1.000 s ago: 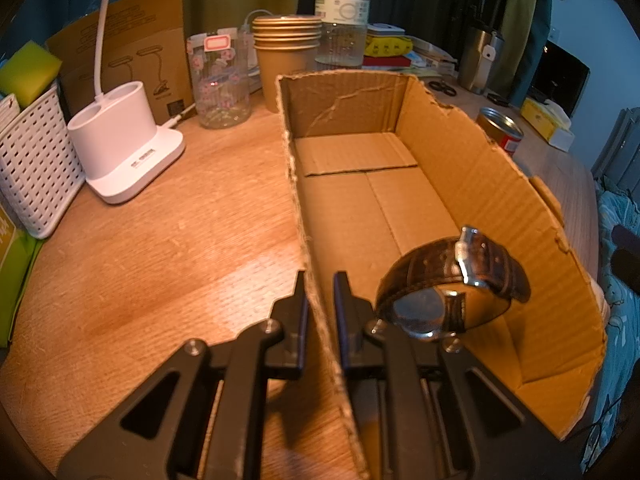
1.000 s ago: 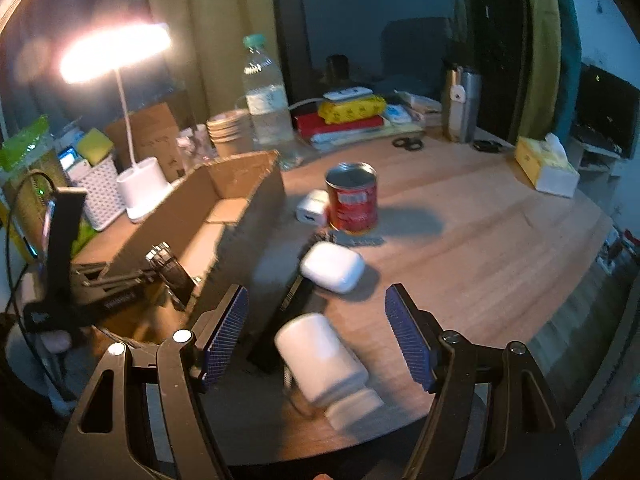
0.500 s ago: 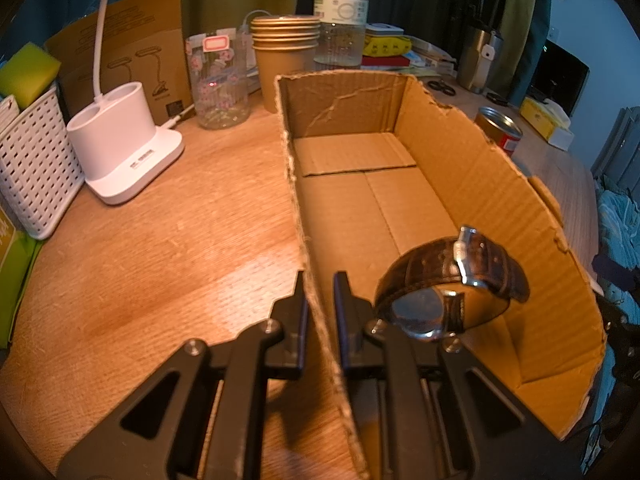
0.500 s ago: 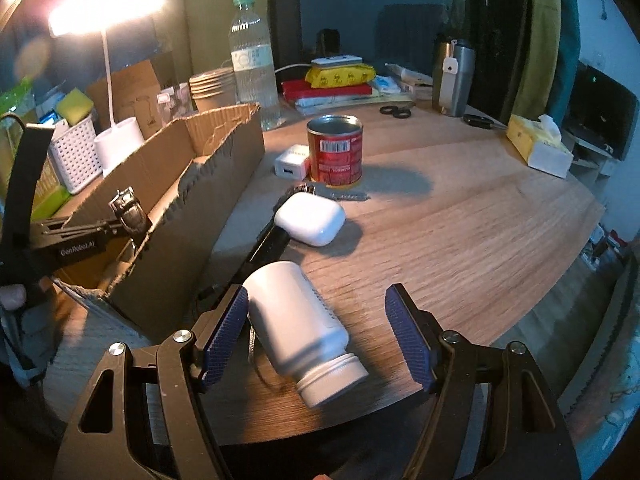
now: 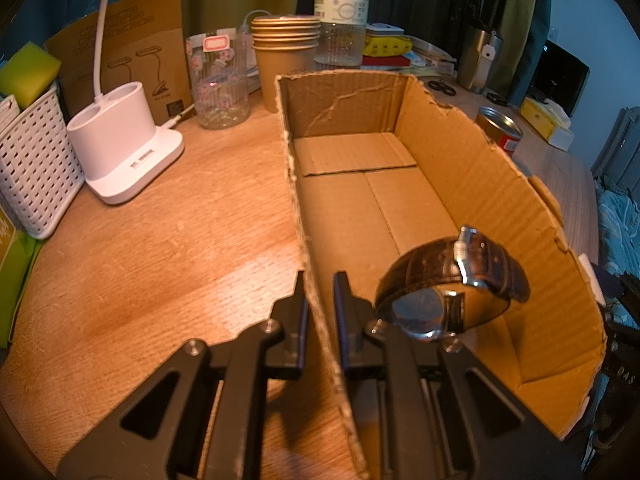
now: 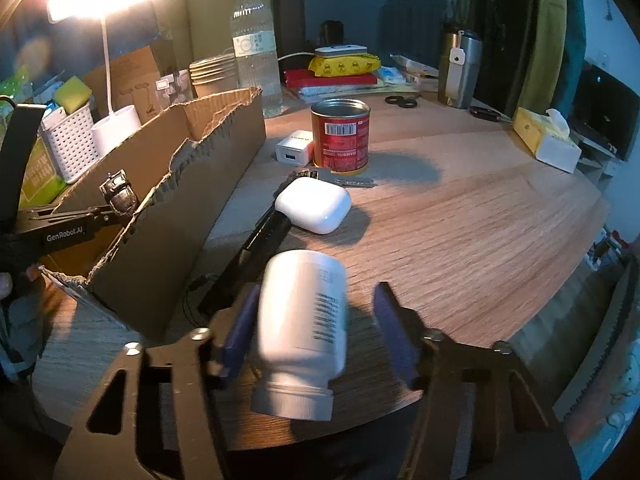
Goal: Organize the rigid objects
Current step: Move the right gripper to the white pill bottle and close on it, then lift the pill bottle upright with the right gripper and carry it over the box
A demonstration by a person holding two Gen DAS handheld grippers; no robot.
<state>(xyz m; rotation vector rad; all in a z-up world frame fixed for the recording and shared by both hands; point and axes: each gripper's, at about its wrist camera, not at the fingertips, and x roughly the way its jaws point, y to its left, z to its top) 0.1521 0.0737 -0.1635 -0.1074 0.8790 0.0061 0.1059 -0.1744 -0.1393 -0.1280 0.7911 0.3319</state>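
Observation:
My left gripper (image 5: 320, 304) is shut on the near left wall of the open cardboard box (image 5: 480, 184). A brown leather watch (image 5: 452, 280) hangs around its right finger, inside the box. The watch also shows in the right wrist view (image 6: 119, 196). My right gripper (image 6: 316, 320) is open around a white pill bottle (image 6: 304, 324) that lies on its side on the table, cap toward me. The left pad is close to the bottle; the right pad stands apart from it.
Beyond the bottle lie a white earbud case (image 6: 314, 204), a black bar-shaped object (image 6: 256, 248), a white charger (image 6: 294, 150) and a red can (image 6: 340, 136). A white lamp base (image 5: 120, 148), a white basket (image 5: 32, 168), paper cups (image 5: 284, 64) and a water bottle (image 5: 340, 12) stand behind the box.
My right gripper has moved forward and down around the white bottle, and its jaws have narrowed. My left gripper has stayed on the box wall with the watch.

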